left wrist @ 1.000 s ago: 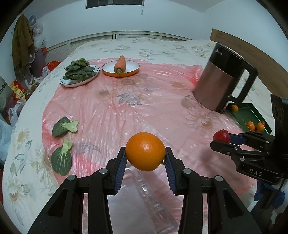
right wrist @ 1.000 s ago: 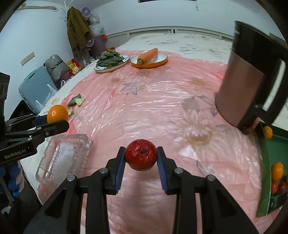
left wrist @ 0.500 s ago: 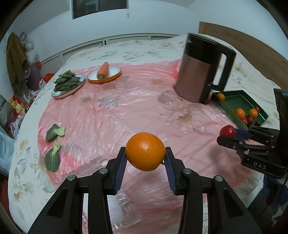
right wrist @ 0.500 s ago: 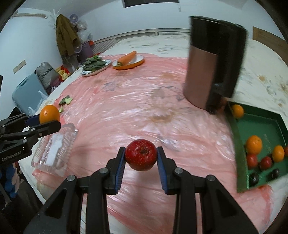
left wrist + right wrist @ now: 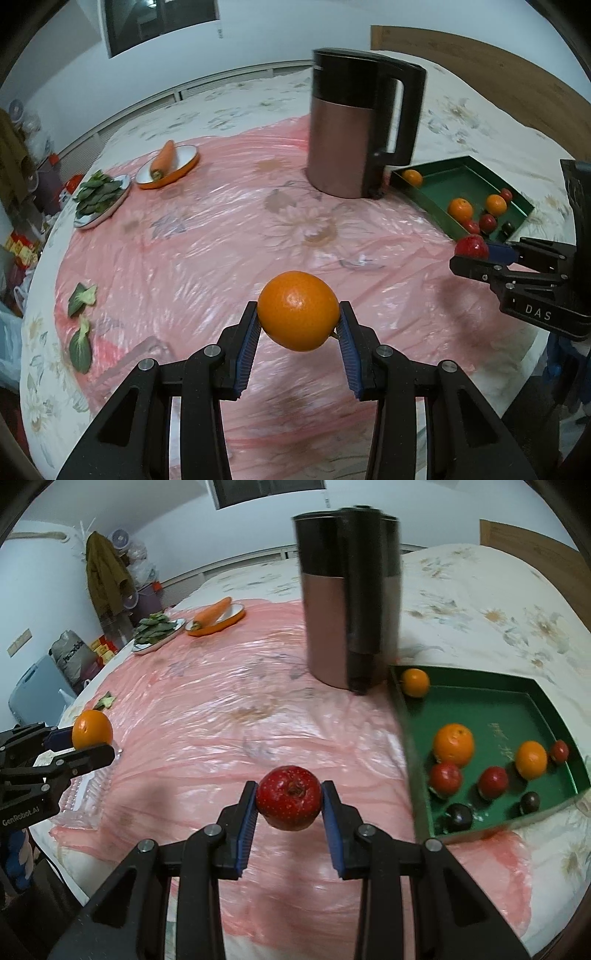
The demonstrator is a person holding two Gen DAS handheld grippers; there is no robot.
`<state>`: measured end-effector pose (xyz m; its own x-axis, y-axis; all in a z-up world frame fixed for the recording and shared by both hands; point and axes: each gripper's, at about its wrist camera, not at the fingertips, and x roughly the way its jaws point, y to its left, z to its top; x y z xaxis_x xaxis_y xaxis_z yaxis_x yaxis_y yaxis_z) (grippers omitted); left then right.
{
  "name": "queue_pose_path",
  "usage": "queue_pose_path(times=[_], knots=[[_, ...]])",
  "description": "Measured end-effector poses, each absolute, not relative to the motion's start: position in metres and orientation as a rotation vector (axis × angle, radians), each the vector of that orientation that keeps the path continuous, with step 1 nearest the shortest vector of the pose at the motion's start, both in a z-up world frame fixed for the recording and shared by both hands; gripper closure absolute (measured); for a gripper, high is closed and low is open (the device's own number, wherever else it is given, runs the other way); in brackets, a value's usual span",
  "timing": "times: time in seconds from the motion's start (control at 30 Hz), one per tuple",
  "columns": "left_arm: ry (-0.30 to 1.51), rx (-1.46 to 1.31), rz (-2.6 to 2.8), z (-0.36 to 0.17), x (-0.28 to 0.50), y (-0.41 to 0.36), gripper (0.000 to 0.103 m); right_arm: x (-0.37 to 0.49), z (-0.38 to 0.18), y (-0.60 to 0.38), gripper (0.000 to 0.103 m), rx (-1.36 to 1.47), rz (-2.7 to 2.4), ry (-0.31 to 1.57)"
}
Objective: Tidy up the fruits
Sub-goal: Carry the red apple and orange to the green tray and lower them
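My left gripper (image 5: 298, 320) is shut on an orange (image 5: 298, 311) and holds it above the pink sheet. My right gripper (image 5: 289, 802) is shut on a red apple (image 5: 289, 796), also held in the air. A green tray (image 5: 491, 709) lies at the right, next to the kettle, with several oranges, red fruits and dark fruits in it. In the left wrist view the tray (image 5: 448, 177) is at the far right, and the right gripper (image 5: 476, 254) with the apple (image 5: 471, 246) is just in front of it. The left gripper with the orange (image 5: 92, 733) shows at the left of the right wrist view.
A tall copper-and-black kettle (image 5: 360, 129) stands beside the tray's far corner. An orange plate with a carrot (image 5: 168, 166) and a plate of greens (image 5: 101, 197) sit at the far left. Loose green leaves (image 5: 81, 325) lie near the left edge. A clear glass dish (image 5: 92, 786) lies under the left gripper.
Both grippers have swung to the right with their fruit still held. The kettle and green tray have come closer and more into the middle of both views.
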<state>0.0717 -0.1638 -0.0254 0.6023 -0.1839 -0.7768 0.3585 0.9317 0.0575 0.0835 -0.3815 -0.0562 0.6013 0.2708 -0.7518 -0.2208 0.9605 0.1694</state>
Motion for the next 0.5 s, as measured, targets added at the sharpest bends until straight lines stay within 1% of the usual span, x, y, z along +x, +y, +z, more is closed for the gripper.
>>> queue_pose_path(times=[0.5], knots=[[0.886,0.290,-0.460,-0.029,0.086,-0.252,0.067,0.089,-0.058,-0.470,0.070,0.150,0.138,0.826]])
